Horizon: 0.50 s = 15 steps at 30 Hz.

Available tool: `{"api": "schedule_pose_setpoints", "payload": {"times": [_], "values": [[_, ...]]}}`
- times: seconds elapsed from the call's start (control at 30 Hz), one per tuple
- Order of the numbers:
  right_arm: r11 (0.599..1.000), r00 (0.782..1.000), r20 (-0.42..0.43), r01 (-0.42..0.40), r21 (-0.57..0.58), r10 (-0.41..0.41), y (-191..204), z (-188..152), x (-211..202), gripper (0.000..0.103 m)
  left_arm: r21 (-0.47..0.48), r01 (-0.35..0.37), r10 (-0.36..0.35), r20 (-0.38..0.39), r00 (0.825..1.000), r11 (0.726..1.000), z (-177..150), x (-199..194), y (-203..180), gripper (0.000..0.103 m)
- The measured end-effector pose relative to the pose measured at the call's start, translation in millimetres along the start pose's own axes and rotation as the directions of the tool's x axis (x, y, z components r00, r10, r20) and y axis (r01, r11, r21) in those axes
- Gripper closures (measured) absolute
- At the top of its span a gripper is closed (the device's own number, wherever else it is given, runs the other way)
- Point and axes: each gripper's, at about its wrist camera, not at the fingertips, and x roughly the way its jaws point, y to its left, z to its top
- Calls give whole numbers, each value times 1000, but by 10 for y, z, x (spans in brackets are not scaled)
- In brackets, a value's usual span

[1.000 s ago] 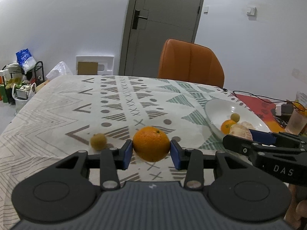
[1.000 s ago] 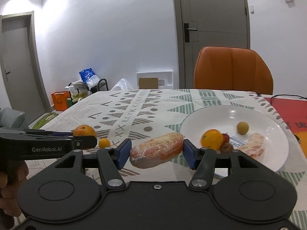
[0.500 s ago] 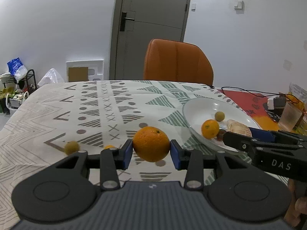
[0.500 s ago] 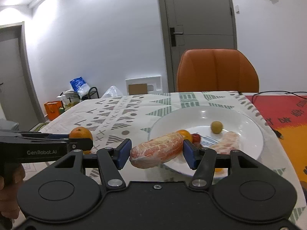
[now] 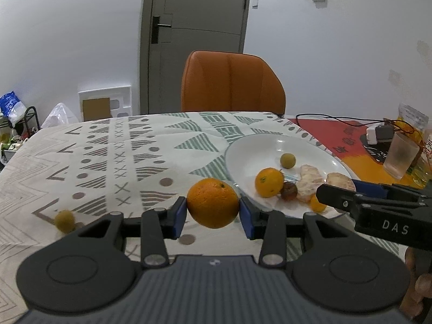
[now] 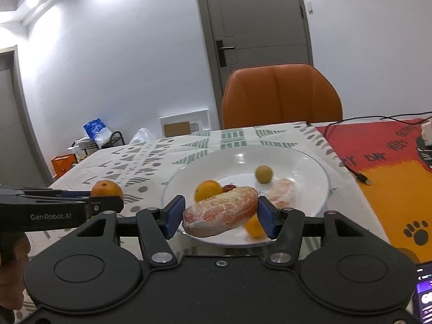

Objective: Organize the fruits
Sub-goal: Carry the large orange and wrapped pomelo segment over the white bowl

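Note:
My left gripper (image 5: pixel 212 210) is shut on a large orange (image 5: pixel 212 202), held above the table just left of the white plate (image 5: pixel 251 148). My right gripper (image 6: pixel 220 213) is shut on a peeled pomelo segment (image 6: pixel 220 214), held over the plate's near rim (image 6: pixel 310 159). On the plate lie a smaller orange (image 5: pixel 269 182), a small green-yellow fruit (image 5: pixel 287 160), a dark red fruit (image 5: pixel 289 191), another peeled segment (image 5: pixel 310 179) and a small kumquat (image 5: pixel 317 203). A small green-yellow fruit (image 5: pixel 64 220) lies on the tablecloth at the left.
An orange chair (image 5: pixel 232 81) stands behind the table. At the right are a red-orange mat (image 6: pixel 383 156), a cable (image 5: pixel 332 118), a frosted cup (image 5: pixel 401 156) and a charger (image 5: pixel 376 135). A phone (image 6: pixel 424 297) shows at the lower right.
Both grippers have moved right toward the plate with their fruit. The right gripper now holds its segment over the plate's near rim; a small kumquat now shows on the plate.

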Motion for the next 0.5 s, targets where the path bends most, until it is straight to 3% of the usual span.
{"api": "schedule_pose_setpoints", "payload": {"times": [0.5], "values": [[998, 999, 3, 54, 18, -54, -372, 33, 57, 47, 50, 43, -42, -19, 999, 998, 63, 240, -339, 62]]}}
